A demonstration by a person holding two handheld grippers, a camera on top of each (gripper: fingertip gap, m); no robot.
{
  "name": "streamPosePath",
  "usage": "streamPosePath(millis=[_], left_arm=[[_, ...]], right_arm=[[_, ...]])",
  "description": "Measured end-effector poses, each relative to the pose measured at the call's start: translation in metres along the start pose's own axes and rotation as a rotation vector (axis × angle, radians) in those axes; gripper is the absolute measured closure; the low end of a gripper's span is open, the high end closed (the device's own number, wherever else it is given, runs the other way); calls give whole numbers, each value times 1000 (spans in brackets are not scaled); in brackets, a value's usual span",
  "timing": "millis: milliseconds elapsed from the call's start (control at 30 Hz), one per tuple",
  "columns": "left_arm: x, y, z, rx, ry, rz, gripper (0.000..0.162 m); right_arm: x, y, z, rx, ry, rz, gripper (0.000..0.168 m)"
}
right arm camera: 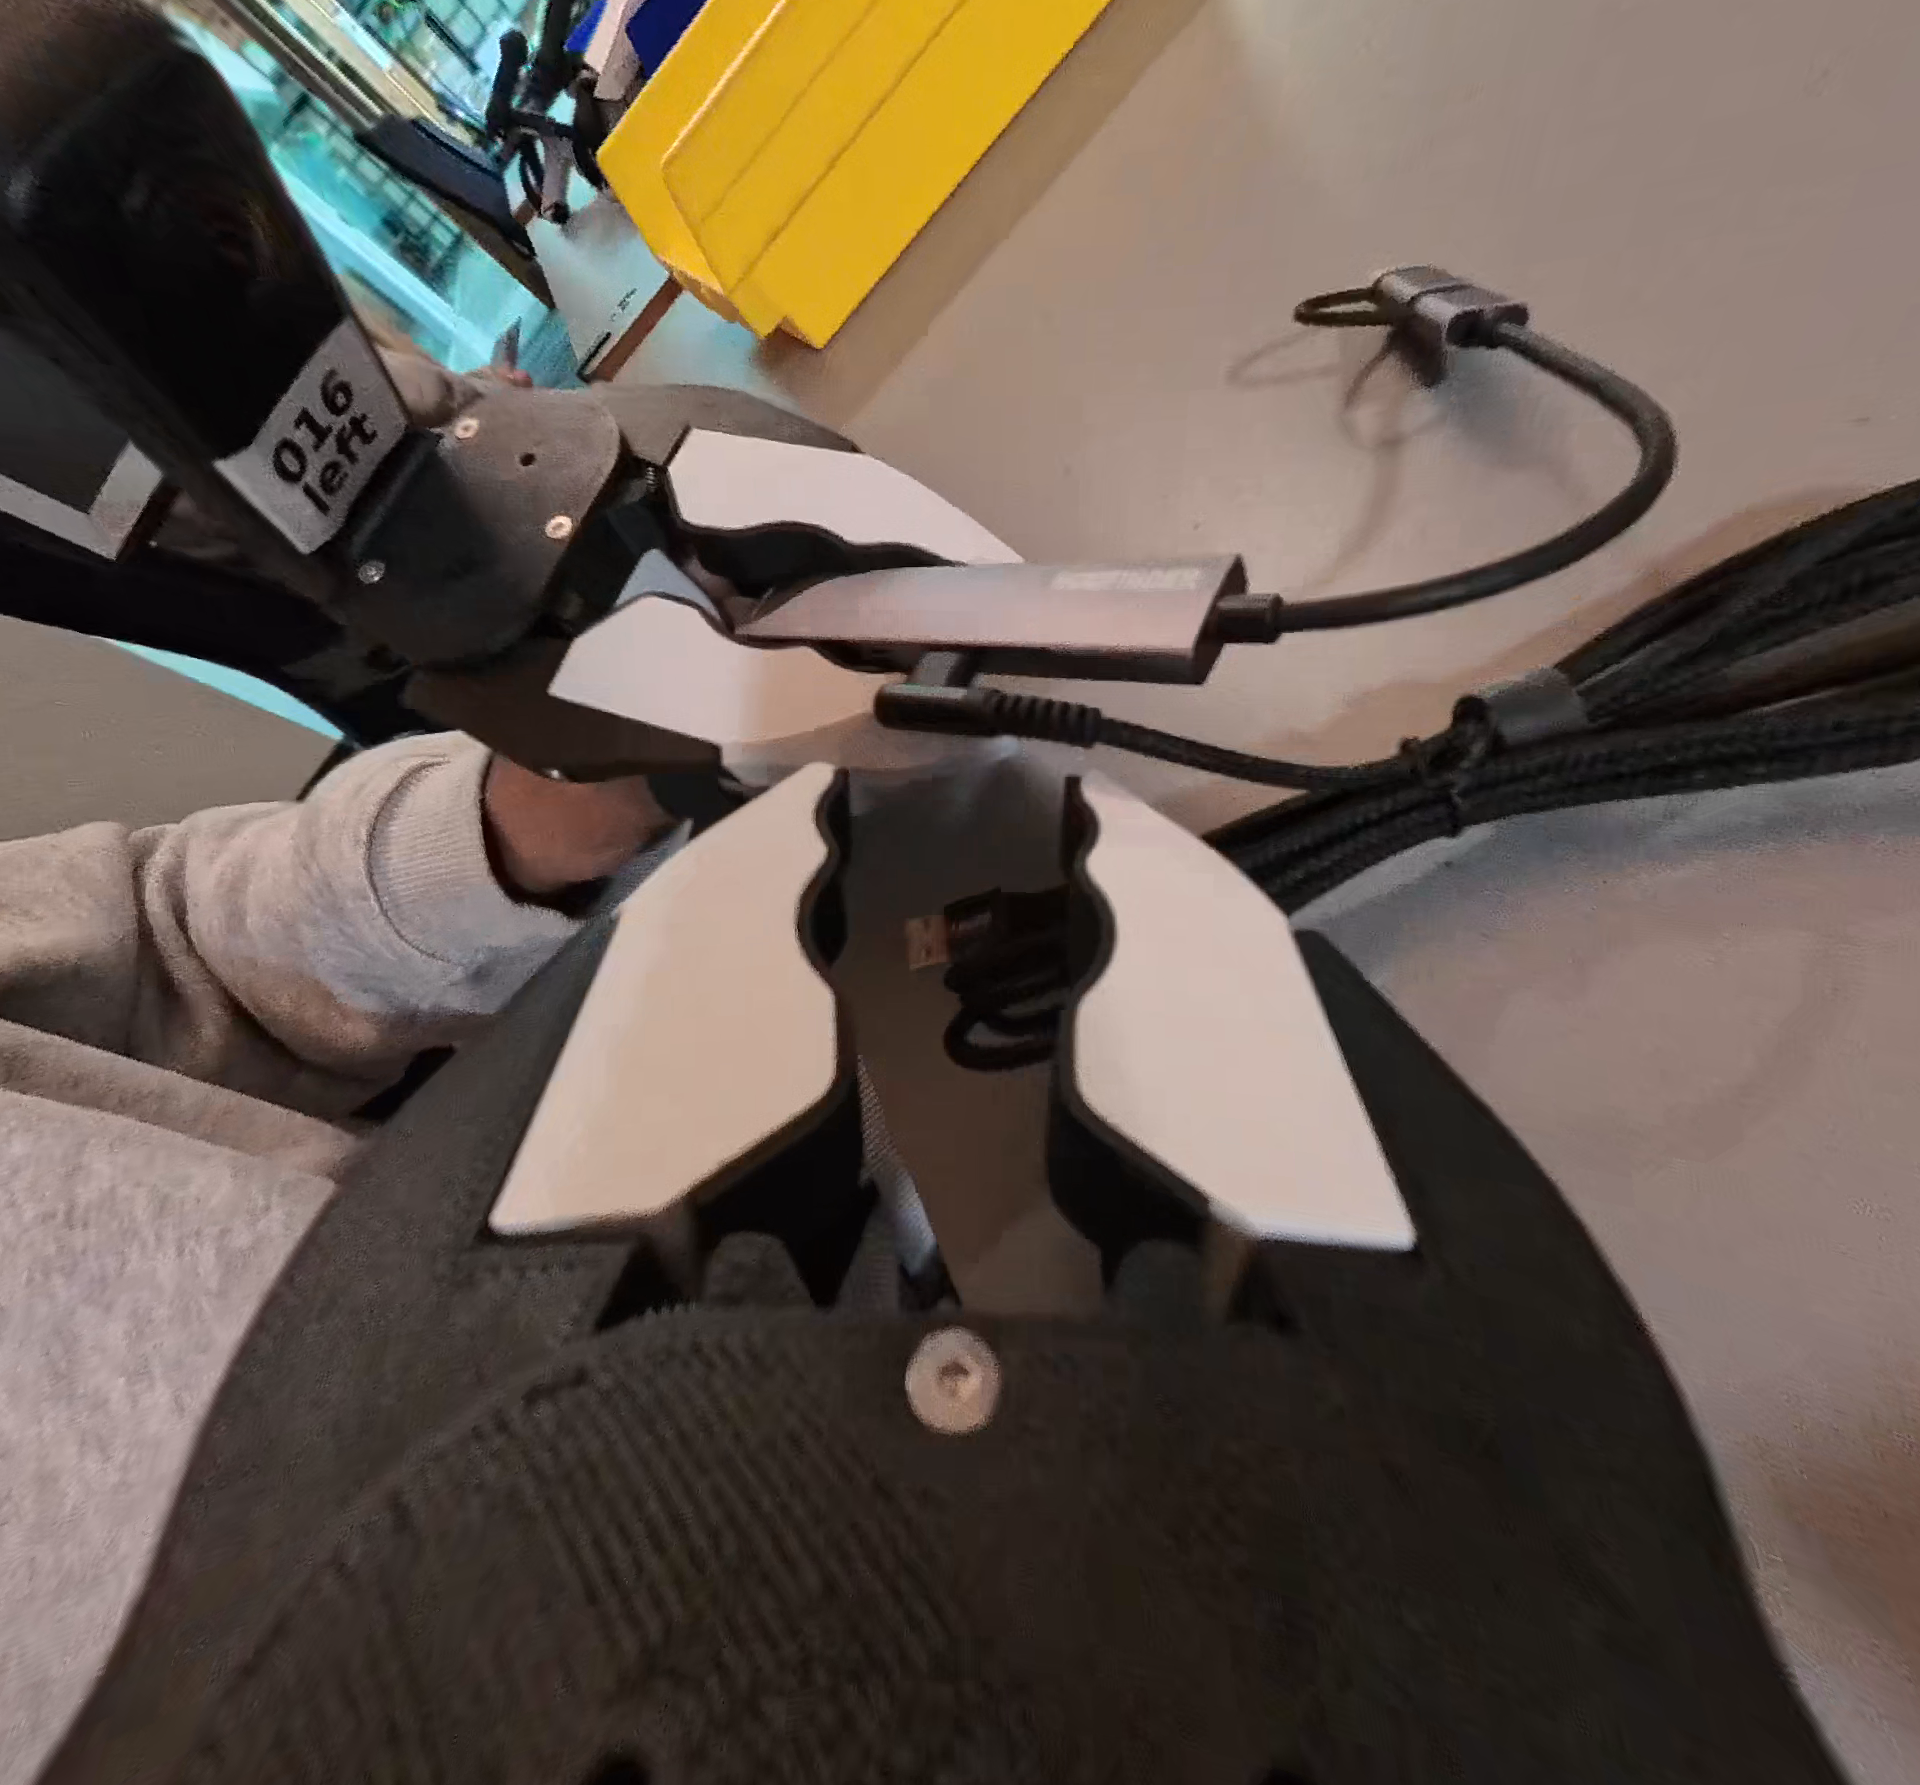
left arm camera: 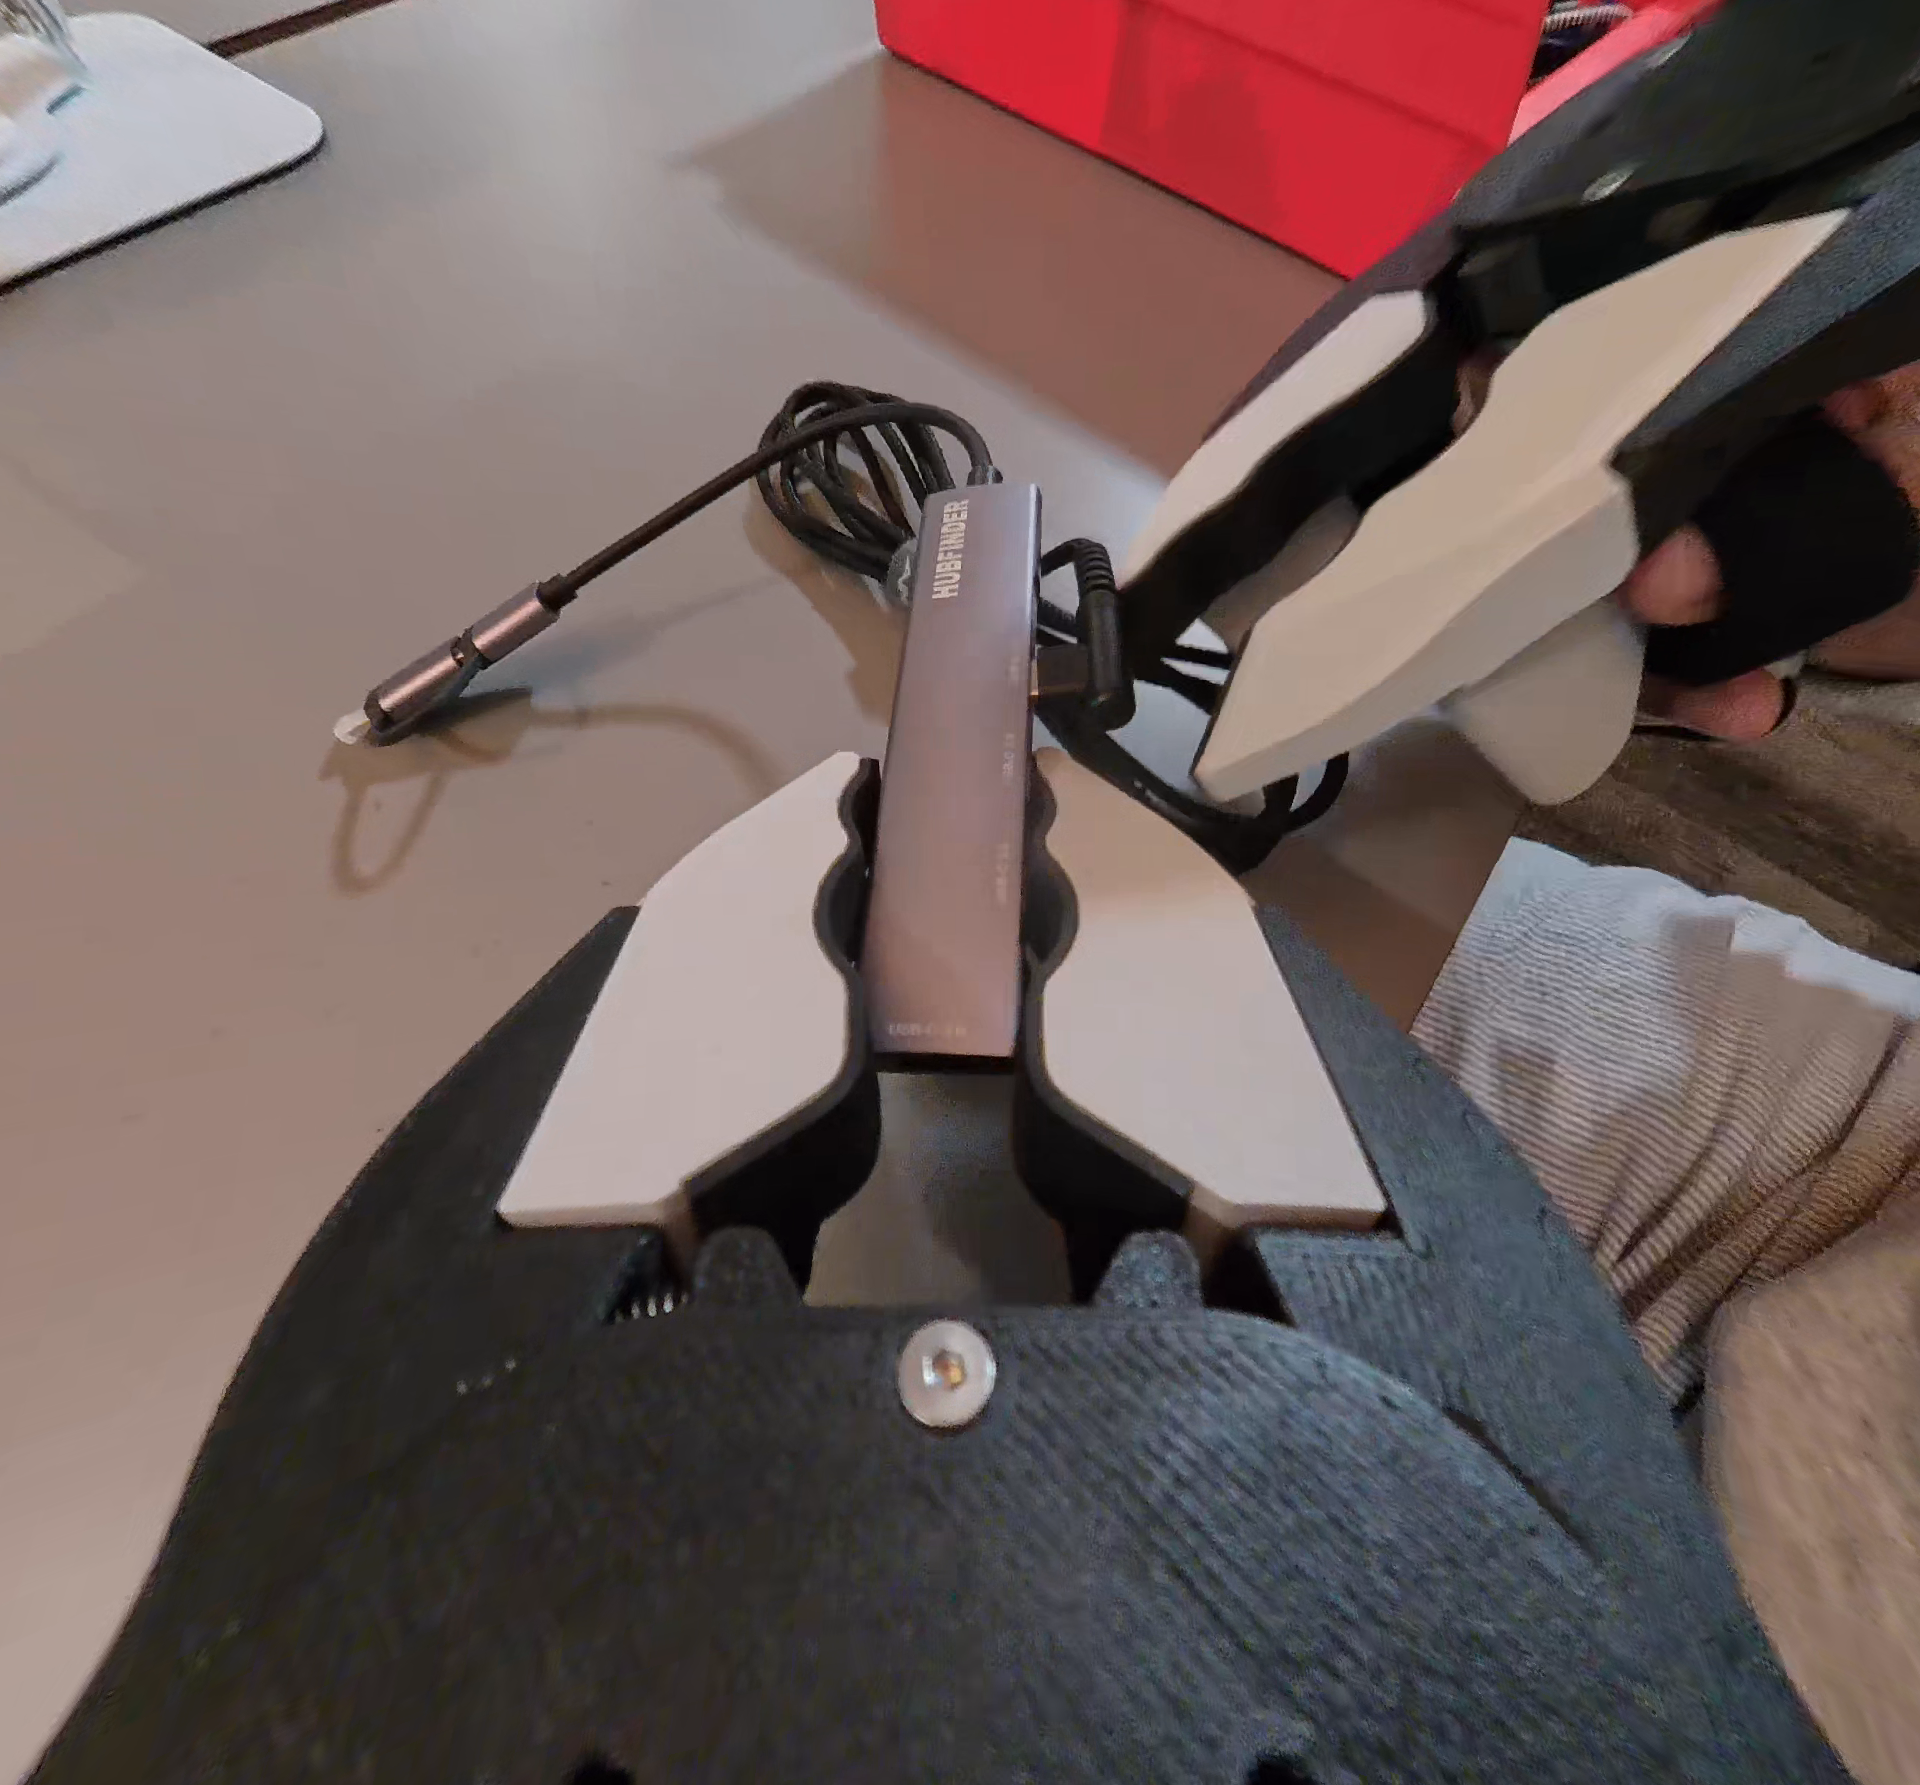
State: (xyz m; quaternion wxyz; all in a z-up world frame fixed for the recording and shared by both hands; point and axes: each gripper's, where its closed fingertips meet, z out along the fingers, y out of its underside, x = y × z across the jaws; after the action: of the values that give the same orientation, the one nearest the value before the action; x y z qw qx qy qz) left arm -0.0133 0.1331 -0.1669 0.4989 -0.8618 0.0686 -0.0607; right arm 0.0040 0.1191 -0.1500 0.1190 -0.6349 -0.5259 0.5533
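My left gripper (left arm camera: 951, 774) is shut on a slim grey USB hub (left arm camera: 961, 686) and holds it above the table; it also shows in the right wrist view (right arm camera: 790, 613) with the hub (right arm camera: 997, 603). The hub's short cable ends in a grey connector (left arm camera: 436, 675) that rests on the table. A black right-angle plug (left arm camera: 1086, 655) sits in the hub's side, and its braided cable runs to a tied black bundle (right arm camera: 1558, 748). My right gripper (right arm camera: 951, 785) is open just beside that plug (right arm camera: 966, 701). A loose black cable end (right arm camera: 987, 956) shows in the gap between its fingers.
A red bin (left arm camera: 1195, 21) stands at the far side of the grey table (left arm camera: 468, 333), a yellow bin (right arm camera: 883, 94) farther off. A white pad (left arm camera: 135, 135) with a glass (left arm camera: 26, 0) is at far left. A person's grey sleeve (right arm camera: 260, 904) is close by.
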Motion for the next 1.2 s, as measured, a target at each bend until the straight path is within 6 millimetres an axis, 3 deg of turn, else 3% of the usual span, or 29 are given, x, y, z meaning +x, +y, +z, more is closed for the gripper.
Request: streamPosePath(millis=[100,233,400,567,900,1033,1200], left_arm=[[5,-3,0,17,15,-6,136],[10,-12,-3,81,27,21,135],[16,-11,-2,96,83,7,131],[19,-14,-7,131,166,-51,130],[36,7,1,-36,356,-192,137],[39,5,0,-22,403,-244,139],[32,-5,-4,60,389,-283,142]], right_arm=[[-5,-6,-1,62,-84,88,127],[-8,-16,-8,155,-182,194,141],[-6,-16,-9,155,-204,203,146],[-4,-13,-10,108,-136,70,153],[-17,3,-3,-20,-56,-335,156],[-20,4,-4,-10,-46,-417,155],[-19,-5,-5,66,-44,-365,147]])
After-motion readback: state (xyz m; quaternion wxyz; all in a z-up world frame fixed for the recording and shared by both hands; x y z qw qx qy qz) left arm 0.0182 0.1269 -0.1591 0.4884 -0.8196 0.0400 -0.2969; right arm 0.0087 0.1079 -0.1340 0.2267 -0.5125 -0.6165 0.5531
